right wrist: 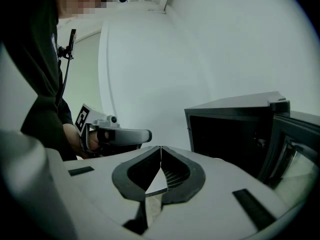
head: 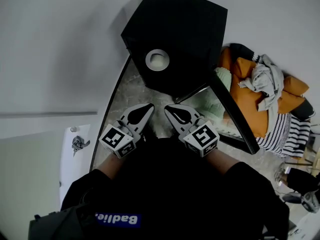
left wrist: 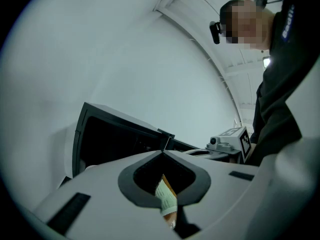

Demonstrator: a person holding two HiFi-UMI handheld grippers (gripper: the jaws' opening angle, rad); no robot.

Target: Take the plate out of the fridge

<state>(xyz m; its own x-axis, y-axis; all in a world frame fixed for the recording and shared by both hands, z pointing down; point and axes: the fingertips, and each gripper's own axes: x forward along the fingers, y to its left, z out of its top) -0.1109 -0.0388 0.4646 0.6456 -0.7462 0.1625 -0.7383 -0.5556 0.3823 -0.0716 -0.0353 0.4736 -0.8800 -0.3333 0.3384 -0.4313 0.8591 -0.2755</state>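
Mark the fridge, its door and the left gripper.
fridge (head: 185, 29), head view, on its black top.
fridge door (head: 235, 118), head view, on the open door's dark edge.
left gripper (head: 149, 107), head view, at its closed tips.

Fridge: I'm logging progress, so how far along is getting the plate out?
Done: the fridge has its door open, and a round plate sits on the fridge top, apparently already out. In hand: nothing; left gripper and right gripper are shut and empty. Left: perhaps closing the door.
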